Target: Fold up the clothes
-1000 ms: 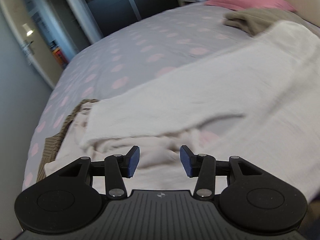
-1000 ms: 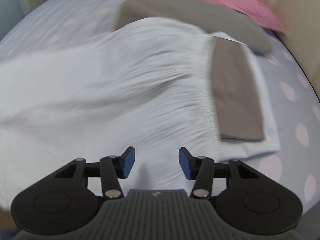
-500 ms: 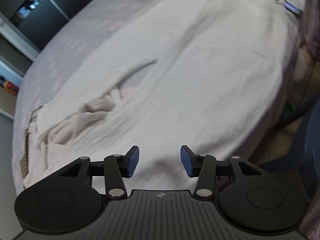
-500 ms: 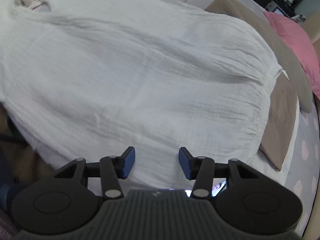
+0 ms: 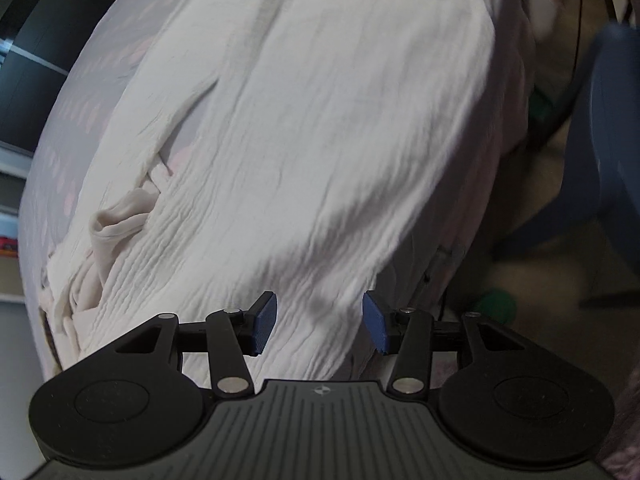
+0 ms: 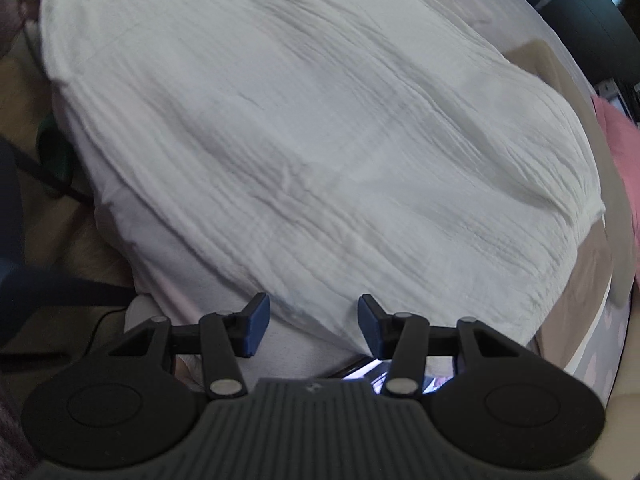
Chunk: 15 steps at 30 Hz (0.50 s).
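White crinkled garment (image 5: 320, 128) lies spread across the spotted bedspread (image 5: 100, 92), its near edge draping off the bed side. I see my left gripper (image 5: 319, 322) hovering over that edge, tilted down, jaws apart and empty. My right gripper (image 6: 311, 325) hangs likewise, jaws apart, beside a folded brown cloth (image 6: 580, 280).

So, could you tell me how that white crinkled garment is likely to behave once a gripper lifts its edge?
The white garment looks thin and wrinkled, so it will probably sag floppily. Its crinkled weave likely grips the pads rather than slipping. It probably feels light.
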Motion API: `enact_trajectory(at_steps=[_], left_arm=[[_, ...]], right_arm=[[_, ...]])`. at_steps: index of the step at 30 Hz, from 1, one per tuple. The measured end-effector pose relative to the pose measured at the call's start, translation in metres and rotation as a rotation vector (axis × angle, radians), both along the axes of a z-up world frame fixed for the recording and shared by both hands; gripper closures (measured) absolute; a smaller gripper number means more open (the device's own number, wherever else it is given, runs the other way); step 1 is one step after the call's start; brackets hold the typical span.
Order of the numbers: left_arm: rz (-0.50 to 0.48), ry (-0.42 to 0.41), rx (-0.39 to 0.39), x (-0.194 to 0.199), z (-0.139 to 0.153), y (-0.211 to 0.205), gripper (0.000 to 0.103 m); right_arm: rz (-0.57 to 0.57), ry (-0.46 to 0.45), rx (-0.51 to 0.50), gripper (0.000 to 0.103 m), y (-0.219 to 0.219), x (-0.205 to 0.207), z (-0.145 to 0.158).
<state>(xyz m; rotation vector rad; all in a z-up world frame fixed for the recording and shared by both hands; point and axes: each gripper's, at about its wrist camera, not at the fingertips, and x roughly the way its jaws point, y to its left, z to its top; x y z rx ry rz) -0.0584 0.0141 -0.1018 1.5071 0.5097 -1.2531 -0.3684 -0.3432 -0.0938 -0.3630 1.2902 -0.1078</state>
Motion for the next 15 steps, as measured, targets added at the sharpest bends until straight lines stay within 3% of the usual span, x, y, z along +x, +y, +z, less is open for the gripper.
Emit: enact_trajectory(at_steps=[11, 13, 15], left_arm=[[-0.135, -0.128, 0.127, -0.012, -0.036, 0.009, 0.056], [-0.153, -0.175, 0.161, -0.013, -0.048, 0.009, 0.061], [-0.171, -0.256, 0.193, -0.011, -0.059, 0.01, 0.074]], right_arm=[[0.116, 0.041, -0.082, 0.05, 0.007, -0.005, -0.01], [0.14, 0.042, -0.1, 0.05, 0.007, -0.007, -0.01], [0.167, 0.035, -0.12, 0.05, 0.006, -0.012, -0.009]])
